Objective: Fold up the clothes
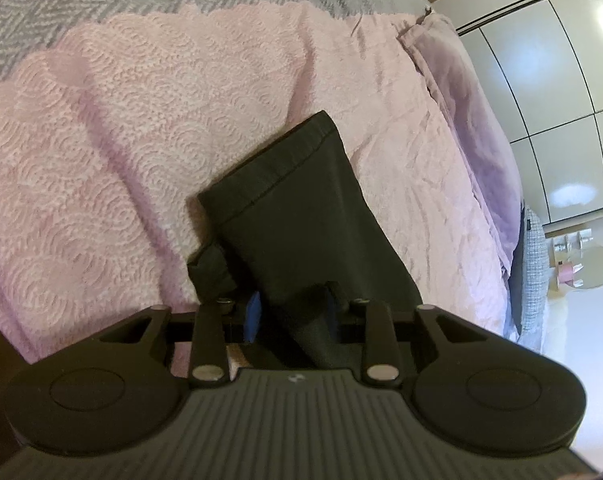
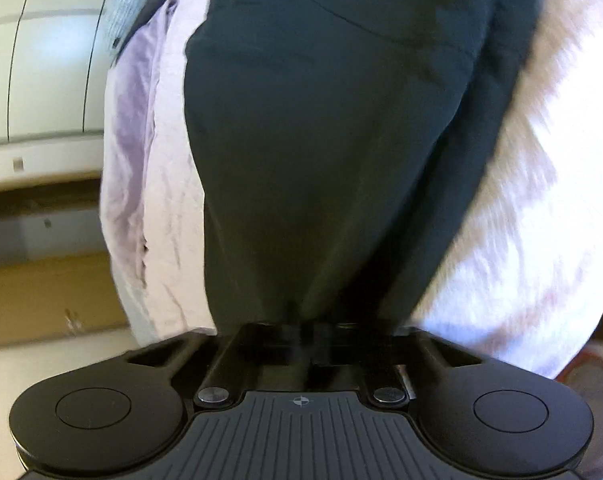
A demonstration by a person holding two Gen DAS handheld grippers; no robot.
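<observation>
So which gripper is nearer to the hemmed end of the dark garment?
Left. The left gripper grips cloth just below the hemmed end; the right gripper view shows no hem.

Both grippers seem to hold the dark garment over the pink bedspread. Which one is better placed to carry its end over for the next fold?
Probably the left gripper: it grips the dark garment near a free hemmed end, lying on the pink bedspread.

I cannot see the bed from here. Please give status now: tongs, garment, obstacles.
Left tongs shut on dark garment. Right tongs shut on same garment. Garment hangs over pink bedspread. Nothing in the way.
</observation>
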